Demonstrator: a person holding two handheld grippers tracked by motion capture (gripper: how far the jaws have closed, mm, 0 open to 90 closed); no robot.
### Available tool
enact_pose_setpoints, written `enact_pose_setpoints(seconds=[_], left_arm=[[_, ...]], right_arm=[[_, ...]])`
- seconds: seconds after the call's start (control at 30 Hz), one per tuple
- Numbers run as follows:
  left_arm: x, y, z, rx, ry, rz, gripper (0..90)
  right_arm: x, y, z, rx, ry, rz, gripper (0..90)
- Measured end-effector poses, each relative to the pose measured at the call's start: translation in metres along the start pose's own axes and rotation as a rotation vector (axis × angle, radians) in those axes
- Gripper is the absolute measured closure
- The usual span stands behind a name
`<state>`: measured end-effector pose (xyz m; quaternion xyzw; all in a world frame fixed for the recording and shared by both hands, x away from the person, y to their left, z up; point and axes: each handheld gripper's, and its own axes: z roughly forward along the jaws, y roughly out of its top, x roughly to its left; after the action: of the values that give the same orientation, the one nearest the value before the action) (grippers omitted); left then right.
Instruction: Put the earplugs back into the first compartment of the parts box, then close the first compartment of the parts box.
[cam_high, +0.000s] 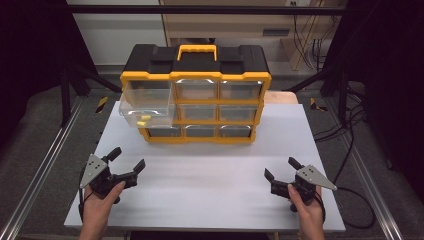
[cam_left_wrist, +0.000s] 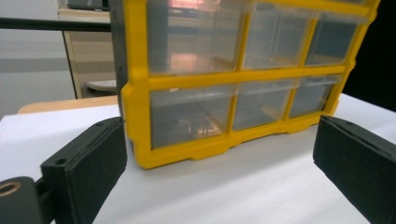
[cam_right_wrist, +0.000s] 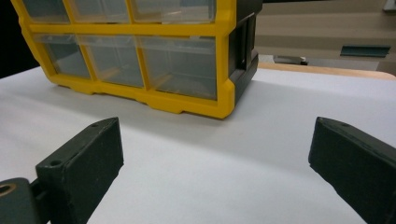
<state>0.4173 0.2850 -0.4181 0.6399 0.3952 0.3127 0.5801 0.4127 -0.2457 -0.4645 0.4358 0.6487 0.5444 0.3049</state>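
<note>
While the box (cam_high: 196, 95) sits at the back of the table (cam_high: 210, 200), the left tongs (cam_high: 129, 159) are wide apart, holding nothing; the right tongs (cam_high: 281, 168) are too, both well short of the box.

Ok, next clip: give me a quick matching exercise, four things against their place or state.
Things:
1. top-left drawer
2. carry handle
3. left gripper
4. right gripper

Places or states:
A. open, near the table's right front
B. pulled out of the organizer
C. yellow, on the black lid
D. open, near the table's left front

Pairs: 1-B, 2-C, 3-D, 4-A
</note>
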Motion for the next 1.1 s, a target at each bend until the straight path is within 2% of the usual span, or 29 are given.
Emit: enact_pose_setpoints(seconds=[0.13,0.27,0.5,0.57,0.7,0.83,0.9,1.0,1.1], left_arm=[[-0.009,0.021,-0.005,-0.023,0.000,-0.006,3.2],[-0.016,0.036,-0.008,-0.023,-0.008,0.027,3.3],[-0.030,0.055,-0.006,-0.008,-0.032,0.042,4.2],[-0.033,0.060,-0.004,-0.003,-0.035,0.030,4.8],[-0.039,0.069,-0.005,0.006,-0.025,0.046,6.6],[-0.044,0.075,-0.007,0.004,-0.043,0.007,11.1],[-0.046,0.078,-0.008,0.002,-0.040,0.014,14.3],[-0.048,0.082,-0.008,-0.008,-0.043,-0.006,19.2],[-0.051,0.086,-0.009,-0.022,-0.036,-0.007,26.2]], right_arm=[[0.006,-0.001,0.004,0.016,0.005,-0.025,3.7],[0.012,0.000,0.006,0.017,0.011,-0.049,3.6],[0.017,-0.002,0.008,0.036,-0.002,-0.089,3.4],[0.017,-0.002,0.007,0.034,-0.005,-0.088,3.3],[0.016,-0.001,0.007,0.027,-0.004,-0.087,3.3],[0.016,-0.001,0.005,0.025,-0.008,-0.083,3.3],[0.016,-0.002,0.005,0.023,-0.008,-0.085,3.2],[0.017,-0.002,0.005,0.030,-0.007,-0.086,3.2],[0.017,-0.002,0.005,0.030,-0.007,-0.086,3.2]])
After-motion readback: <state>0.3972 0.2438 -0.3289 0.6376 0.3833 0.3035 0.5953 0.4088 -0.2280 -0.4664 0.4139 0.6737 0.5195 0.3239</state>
